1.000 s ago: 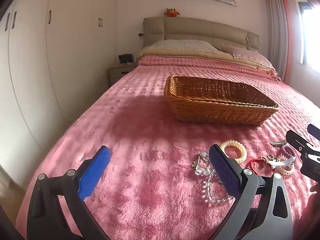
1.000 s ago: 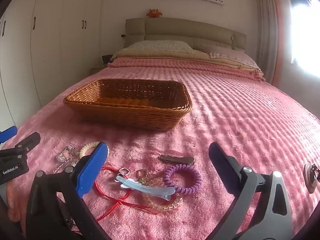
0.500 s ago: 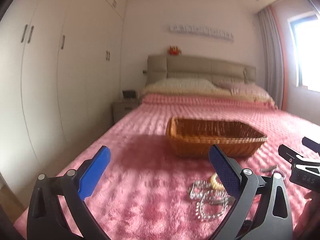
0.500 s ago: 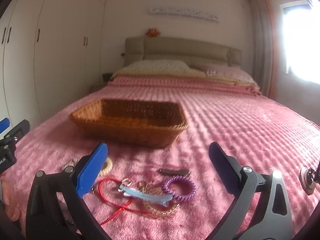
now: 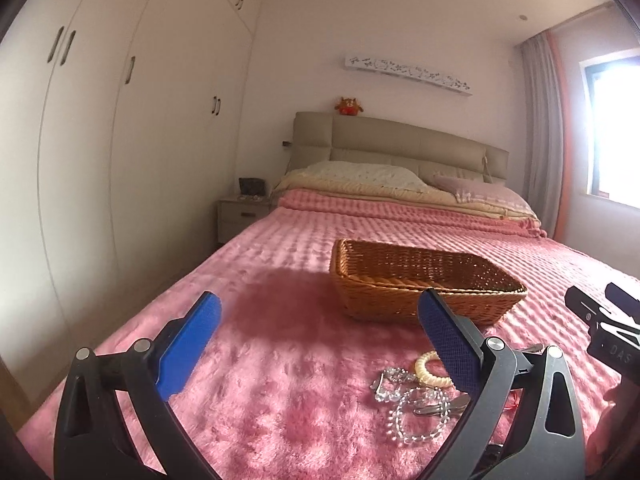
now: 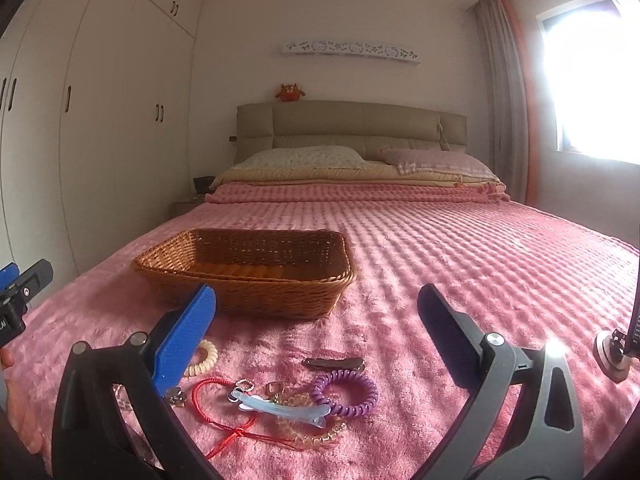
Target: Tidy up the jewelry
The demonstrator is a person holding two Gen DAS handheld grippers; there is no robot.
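A wicker basket (image 5: 424,280) (image 6: 248,272) stands empty on the pink bed. Jewelry lies in front of it: a clear bead bracelet (image 5: 416,412), a cream coil hair tie (image 5: 430,368) (image 6: 202,358), a red cord (image 6: 224,412), a light blue hair clip (image 6: 280,406), a purple coil hair tie (image 6: 346,394), an amber coil tie (image 6: 316,430) and a dark clip (image 6: 334,363). My left gripper (image 5: 320,332) is open and empty, left of the pile. My right gripper (image 6: 316,328) is open and empty above the pile.
The pink blanket (image 6: 460,264) covers the bed. Pillows (image 5: 360,174) and a headboard (image 6: 352,124) are at the far end. White wardrobes (image 5: 100,152) and a nightstand (image 5: 240,216) line the left. A round metal base (image 6: 612,356) sits at the right edge.
Both cameras tilted up from a downward look a second ago, so the jewelry now sits lower in the views. Both grippers stay open and empty.
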